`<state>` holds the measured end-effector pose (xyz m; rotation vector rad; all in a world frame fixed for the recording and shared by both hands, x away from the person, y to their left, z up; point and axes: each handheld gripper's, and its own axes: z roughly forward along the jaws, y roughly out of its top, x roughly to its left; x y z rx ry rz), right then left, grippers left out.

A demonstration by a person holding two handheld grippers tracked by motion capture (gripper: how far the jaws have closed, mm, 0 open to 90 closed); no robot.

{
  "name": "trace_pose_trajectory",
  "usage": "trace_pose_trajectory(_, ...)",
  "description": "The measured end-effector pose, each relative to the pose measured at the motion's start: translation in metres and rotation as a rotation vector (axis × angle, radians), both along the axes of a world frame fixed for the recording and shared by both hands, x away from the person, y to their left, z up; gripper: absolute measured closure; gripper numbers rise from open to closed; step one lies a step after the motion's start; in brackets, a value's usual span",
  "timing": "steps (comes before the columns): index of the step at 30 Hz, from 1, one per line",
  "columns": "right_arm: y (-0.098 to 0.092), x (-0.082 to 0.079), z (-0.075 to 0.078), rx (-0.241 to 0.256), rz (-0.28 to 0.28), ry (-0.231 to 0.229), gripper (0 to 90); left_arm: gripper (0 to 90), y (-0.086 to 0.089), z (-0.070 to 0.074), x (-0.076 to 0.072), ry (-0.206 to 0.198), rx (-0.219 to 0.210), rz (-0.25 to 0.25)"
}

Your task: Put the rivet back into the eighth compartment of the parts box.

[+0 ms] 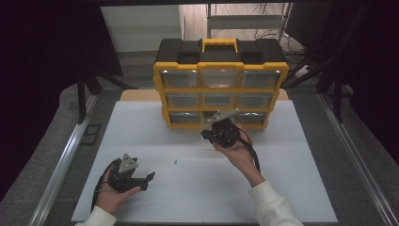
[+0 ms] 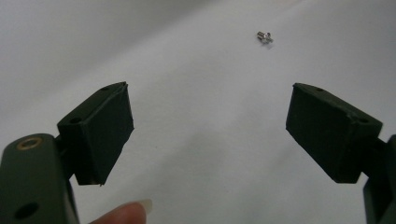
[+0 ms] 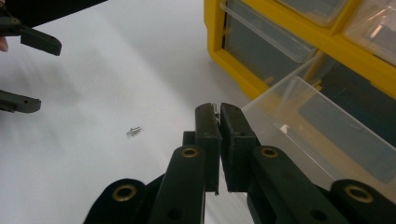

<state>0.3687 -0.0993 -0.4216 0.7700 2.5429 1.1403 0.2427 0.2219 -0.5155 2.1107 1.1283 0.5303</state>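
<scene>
Pinching a tiny silver screw (image 3: 213,107) between nearly pressed-together jaws, the right tongs (image 3: 219,108) are hovering at the rim of the pulled-out clear plastic drawer (image 3: 322,130) of the yellow-and-black parts organizer (image 1: 220,89), probably so the screw can drop straight in. The screw's tip is barely peeking above the jaw tops. A second small silver screw (image 2: 264,36) is lying loose on the white bench (image 1: 197,188), apart from the organizer. The left tongs (image 2: 210,126) are spread wide and empty, held low and aimed toward that loose screw, likely ready for the next pick.
</scene>
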Motion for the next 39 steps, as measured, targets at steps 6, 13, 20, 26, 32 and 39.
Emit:
trace_pose_trajectory(6, -0.004, 0.002, 0.001, 0.002, -0.024, -0.005, 85.8, 15.3, 0.0, 0.0, 0.0, 0.0, 0.001, -0.001)
trace_pose_trajectory(13, -0.011, 0.006, 0.001, 0.006, -0.057, -0.016, 85.8, 15.3, 0.0, 0.0, 0.0, 0.0, 0.001, 0.0)
trace_pose_trajectory(20, -0.017, 0.01, 0.0, 0.006, -0.092, -0.021, 85.8, 15.3, 0.0, 0.0, 0.0, 0.0, 0.0, 0.0)
trace_pose_trajectory(26, -0.02, 0.012, 0.0, 0.011, -0.109, -0.024, 85.8, 15.3, 0.0, 0.0, 0.0, -0.001, 0.001, 0.0)
trace_pose_trajectory(32, -0.023, 0.014, 0.0, 0.009, -0.126, -0.027, 85.8, 15.3, 0.0, 0.0, 0.0, 0.0, 0.002, 0.0)
trace_pose_trajectory(39, -0.03, 0.018, -0.002, 0.001, -0.159, -0.038, 85.8, 15.3, 0.0, 0.0, 0.0, -0.001, 0.002, -0.001)
